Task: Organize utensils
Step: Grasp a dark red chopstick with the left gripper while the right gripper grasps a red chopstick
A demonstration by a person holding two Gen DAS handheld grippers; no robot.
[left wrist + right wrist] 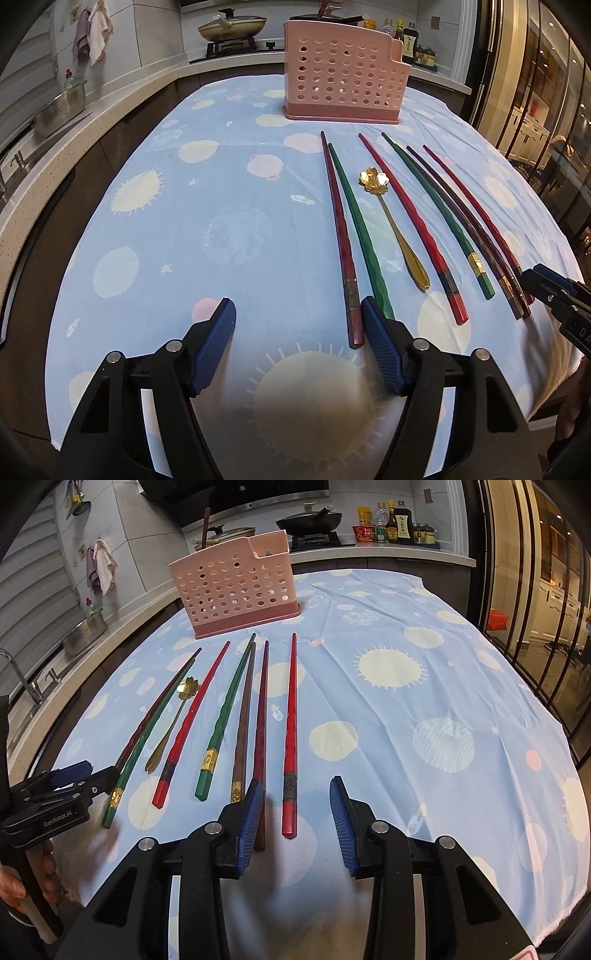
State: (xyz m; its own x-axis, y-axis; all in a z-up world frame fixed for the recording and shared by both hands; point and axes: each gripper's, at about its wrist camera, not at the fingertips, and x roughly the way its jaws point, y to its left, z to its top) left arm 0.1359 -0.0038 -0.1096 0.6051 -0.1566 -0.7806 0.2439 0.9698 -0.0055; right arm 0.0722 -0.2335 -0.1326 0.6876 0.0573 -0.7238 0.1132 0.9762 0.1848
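Note:
Several red, green and dark chopsticks lie side by side on the blue cloth, with a gold flower-headed spoon [393, 229] among them; the spoon also shows in the right wrist view [173, 720]. A pink perforated utensil holder [343, 72] stands upright behind them [236, 587]. My left gripper [299, 314] is open and empty, just left of the near ends of the leftmost dark red chopstick [340, 236] and green chopstick [360, 229]. My right gripper [297, 792] is open, with the near end of the rightmost red chopstick [290, 731] between its fingers, untouched.
The table carries a blue cloth with sun and planet prints [424, 686]. A kitchen counter with a sink [40, 122] runs along the left. A stove with pans [314, 520] and bottles [395, 524] is behind. Glass doors stand at the right.

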